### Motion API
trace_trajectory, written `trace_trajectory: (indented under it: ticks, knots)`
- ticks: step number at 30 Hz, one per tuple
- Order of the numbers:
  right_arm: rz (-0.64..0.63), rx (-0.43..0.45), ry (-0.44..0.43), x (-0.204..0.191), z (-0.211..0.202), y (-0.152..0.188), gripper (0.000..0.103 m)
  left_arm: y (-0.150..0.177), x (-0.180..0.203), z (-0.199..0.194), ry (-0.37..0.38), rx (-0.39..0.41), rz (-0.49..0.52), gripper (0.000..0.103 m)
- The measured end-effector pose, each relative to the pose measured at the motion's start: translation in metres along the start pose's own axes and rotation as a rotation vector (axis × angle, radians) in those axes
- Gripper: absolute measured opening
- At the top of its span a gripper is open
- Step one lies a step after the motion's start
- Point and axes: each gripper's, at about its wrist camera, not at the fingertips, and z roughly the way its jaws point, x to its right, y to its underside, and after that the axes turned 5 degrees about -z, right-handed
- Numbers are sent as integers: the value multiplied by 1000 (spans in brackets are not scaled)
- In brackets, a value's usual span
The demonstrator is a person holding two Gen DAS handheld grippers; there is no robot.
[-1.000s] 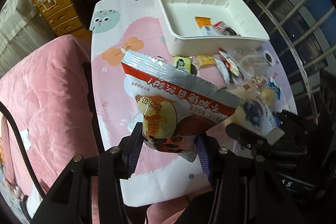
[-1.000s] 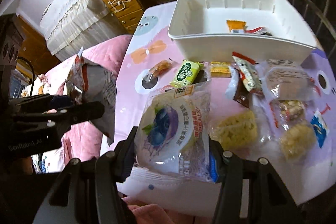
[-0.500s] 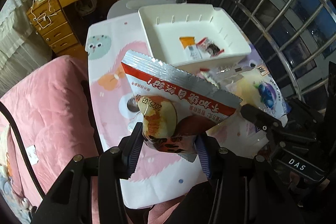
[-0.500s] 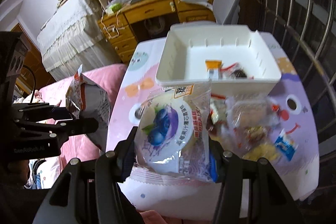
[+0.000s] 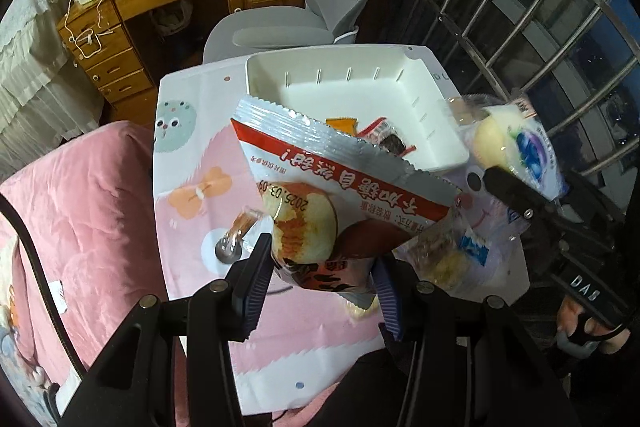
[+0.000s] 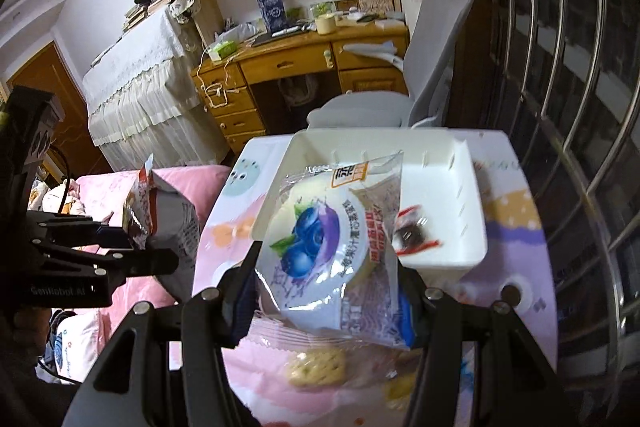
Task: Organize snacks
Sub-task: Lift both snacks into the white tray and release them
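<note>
I have my left gripper (image 5: 320, 279) clamped on a red-and-silver snack bag (image 5: 340, 195) and my right gripper (image 6: 328, 287) on a blueberry pastry pack (image 6: 332, 247), both lifted. Several snacks (image 6: 316, 367) remain on the table; beyond, the white bin (image 5: 440, 95) holds only a couple.

Pink cartoon table (image 5: 192, 147), white bin (image 5: 440, 115), loose snack pkts (image 5: 448, 259)
</note>
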Motion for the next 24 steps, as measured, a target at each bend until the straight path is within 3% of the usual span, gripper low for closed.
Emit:
trace_trajectory:
  ticks: [8, 18, 24]
  knots:
    - [1, 8, 1, 53, 19, -24, 56, -44, 25, 25, -23, 14, -36, 47]
    - [16, -43, -32, 104, 58, -35, 57, -95, 49, 63, -34, 24, -63, 42]
    - [22, -76, -78, 118, 78, -36, 58, -105, 56, 77, -43, 10, -77, 42]
